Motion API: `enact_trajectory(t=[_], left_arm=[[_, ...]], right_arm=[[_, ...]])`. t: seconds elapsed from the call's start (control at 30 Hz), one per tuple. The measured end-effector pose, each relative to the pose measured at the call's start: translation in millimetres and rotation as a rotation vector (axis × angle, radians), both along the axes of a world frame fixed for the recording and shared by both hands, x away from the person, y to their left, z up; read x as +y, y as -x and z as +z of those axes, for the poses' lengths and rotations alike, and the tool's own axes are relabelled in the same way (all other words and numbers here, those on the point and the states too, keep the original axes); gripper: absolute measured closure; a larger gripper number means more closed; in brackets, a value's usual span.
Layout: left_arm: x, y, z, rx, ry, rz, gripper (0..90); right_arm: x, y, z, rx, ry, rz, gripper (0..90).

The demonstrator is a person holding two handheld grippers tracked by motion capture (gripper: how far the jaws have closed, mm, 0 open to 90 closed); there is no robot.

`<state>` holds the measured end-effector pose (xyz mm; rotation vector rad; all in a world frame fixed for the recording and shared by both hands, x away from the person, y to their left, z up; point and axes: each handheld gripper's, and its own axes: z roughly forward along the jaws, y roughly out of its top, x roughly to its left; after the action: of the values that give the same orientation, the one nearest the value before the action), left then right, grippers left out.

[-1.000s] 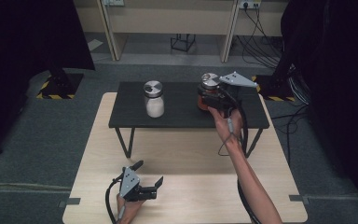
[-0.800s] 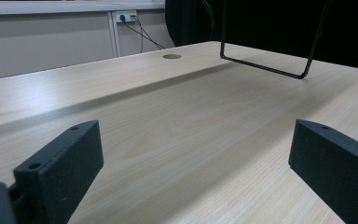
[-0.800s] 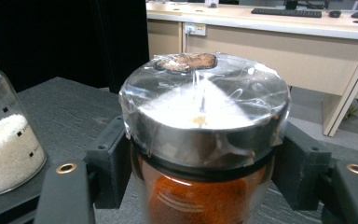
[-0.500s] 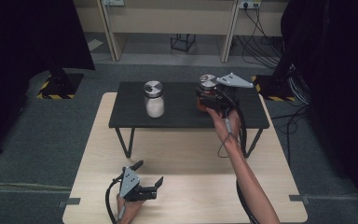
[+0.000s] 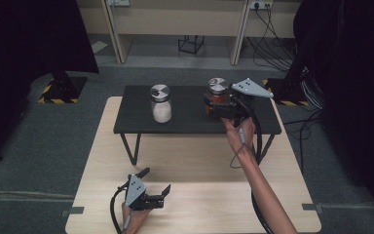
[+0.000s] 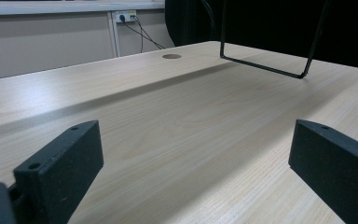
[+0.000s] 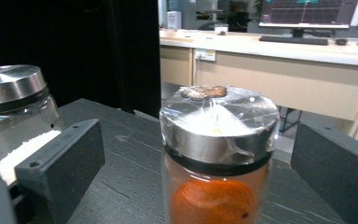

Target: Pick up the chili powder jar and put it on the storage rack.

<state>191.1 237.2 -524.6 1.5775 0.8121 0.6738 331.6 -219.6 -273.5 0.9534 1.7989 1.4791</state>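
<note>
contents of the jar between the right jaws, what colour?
Orange-red, under a silver metal lid. The jar shows best in the right gripper view.

Lab or office workspace, desks with a monitor (image 7: 307, 14), wall sockets (image 5: 258, 4), trailing cables (image 5: 272, 46)

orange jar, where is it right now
The orange jar stands on the right part of the black shelf, right of the white jar, between the open right tool jaws.

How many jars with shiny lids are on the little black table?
2. The jar of white grains stands left of middle; the jar of orange stuff stands toward the right, between the open right gripper's fingers.
</note>
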Motion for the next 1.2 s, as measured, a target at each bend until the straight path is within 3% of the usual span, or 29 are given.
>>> enact_trajectory(t=[0.23,0.47,0.87,1.2], left_arm=[[0.0,0.0,-0.1,-0.001,0.000,-0.001,2.4],[-0.2,0.2,-0.1,0.000,0.001,0.002,1.9],[-0.4,0.4,-0.1,0.001,0.004,0.007,0.3],[-0.1,0.1,-0.1,0.003,0.006,0.006,0.5]], right_arm=[[-5.8,5.1,1.5,-0.002,-0.032,0.004,2.2],[-14.7,16.1,-3.7,-0.033,-0.060,0.026,1.3],[-41.2,44.5,-30.2,-0.117,-0.134,0.103,0.3],[-53.7,64.5,-55.2,-0.158,-0.121,0.154,0.4]])
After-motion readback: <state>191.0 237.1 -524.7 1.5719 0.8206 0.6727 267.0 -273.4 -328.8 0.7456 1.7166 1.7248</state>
